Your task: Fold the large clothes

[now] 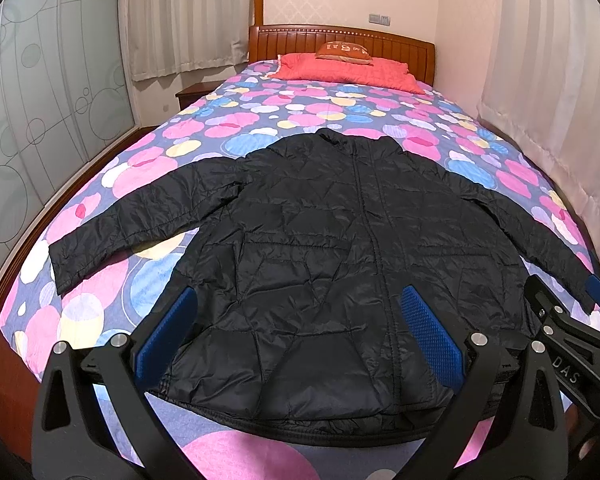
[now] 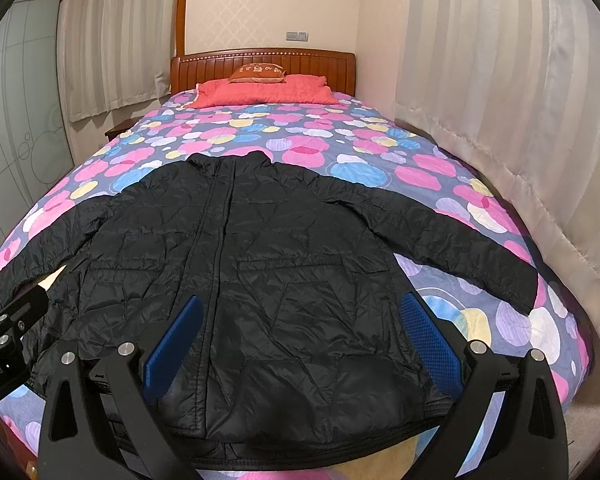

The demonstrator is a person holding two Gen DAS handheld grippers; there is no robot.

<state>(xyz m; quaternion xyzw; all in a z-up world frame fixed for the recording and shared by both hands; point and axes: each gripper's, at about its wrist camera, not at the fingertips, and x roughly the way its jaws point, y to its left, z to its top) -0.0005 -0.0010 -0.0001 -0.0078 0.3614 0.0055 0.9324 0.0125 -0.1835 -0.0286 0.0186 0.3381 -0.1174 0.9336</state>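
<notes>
A black quilted jacket [image 1: 320, 240] lies flat and front up on the bed, collar toward the headboard, both sleeves spread out to the sides. It also shows in the right wrist view [image 2: 260, 264]. My left gripper [image 1: 296, 328] is open and empty, hovering over the jacket's lower left hem. My right gripper [image 2: 300, 336] is open and empty over the lower right hem. The right gripper also shows at the right edge of the left wrist view [image 1: 568, 312], near the right sleeve's cuff. The left gripper shows at the left edge of the right wrist view [image 2: 4, 320].
The bed has a bedspread [image 1: 260, 120] with pink, blue and yellow spots, a red pillow [image 1: 340, 70] and a wooden headboard [image 1: 380, 42]. Curtains [image 2: 500, 120] hang close on the right. A glass wardrobe [image 1: 40, 120] stands on the left, with a nightstand [image 1: 192, 92] beyond.
</notes>
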